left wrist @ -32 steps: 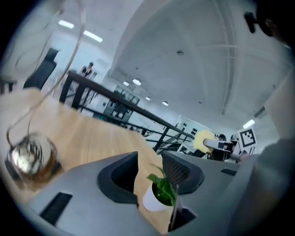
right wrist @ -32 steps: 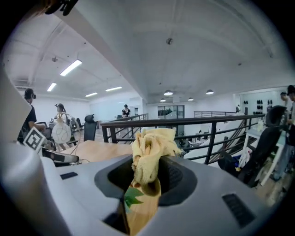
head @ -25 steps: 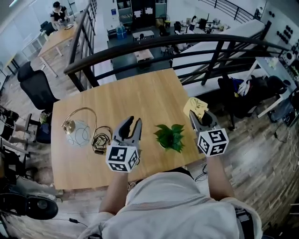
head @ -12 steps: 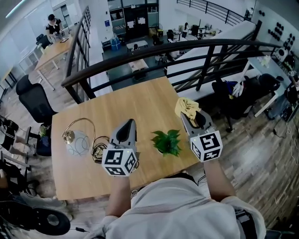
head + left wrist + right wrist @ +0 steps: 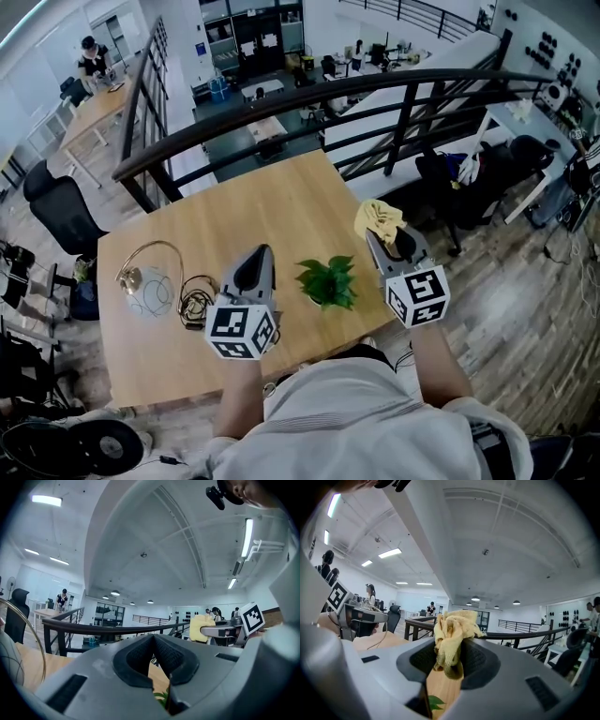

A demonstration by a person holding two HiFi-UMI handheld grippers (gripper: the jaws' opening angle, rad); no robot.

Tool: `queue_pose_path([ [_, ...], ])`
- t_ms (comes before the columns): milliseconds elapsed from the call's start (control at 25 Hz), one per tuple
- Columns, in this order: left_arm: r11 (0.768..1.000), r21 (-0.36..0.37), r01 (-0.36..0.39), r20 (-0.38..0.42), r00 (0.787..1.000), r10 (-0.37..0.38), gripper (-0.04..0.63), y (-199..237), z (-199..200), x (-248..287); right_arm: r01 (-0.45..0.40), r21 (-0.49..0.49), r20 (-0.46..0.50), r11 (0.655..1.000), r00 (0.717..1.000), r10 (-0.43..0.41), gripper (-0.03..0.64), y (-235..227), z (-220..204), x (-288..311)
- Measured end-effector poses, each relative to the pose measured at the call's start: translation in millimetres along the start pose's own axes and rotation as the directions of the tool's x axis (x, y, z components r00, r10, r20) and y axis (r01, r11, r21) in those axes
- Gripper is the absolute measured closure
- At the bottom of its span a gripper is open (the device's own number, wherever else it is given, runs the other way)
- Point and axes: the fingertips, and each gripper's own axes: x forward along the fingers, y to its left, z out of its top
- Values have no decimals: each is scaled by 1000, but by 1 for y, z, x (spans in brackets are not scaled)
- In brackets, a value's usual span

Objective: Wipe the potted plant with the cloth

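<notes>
A small green potted plant (image 5: 327,280) stands on the wooden table (image 5: 272,206) near its front edge, between my two grippers. My left gripper (image 5: 260,257) is left of the plant, held level above the table, shut with nothing between its jaws (image 5: 153,641). My right gripper (image 5: 383,235) is right of the plant, over the table's right edge, shut on a crumpled yellow cloth (image 5: 378,218) that bunches up out of the jaws (image 5: 451,639). A few plant leaves (image 5: 435,702) peek in low in both gripper views.
A round lamp with a brass hoop (image 5: 145,277) and a coiled cable (image 5: 196,294) lie on the table's left part. A dark railing (image 5: 309,94) runs behind the table. An office chair (image 5: 58,206) stands at the left, another chair with clothes (image 5: 469,173) at the right.
The left gripper's jaws closed from wide open to shut. Both grippers rose a little above the table, the right one still holding the cloth.
</notes>
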Motion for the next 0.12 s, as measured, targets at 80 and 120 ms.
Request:
queue_pose_path([
  [80,1000,4,2,-5,1000,-2,580,-2,-2,-1,4,-6,1,1000,1000,-4,434,0,0,-2],
  [120,1000,7,3,-8,1000,-3,580,-3,-2,-1,6,-10,1,1000,1000,-6,434,1,0,-2],
])
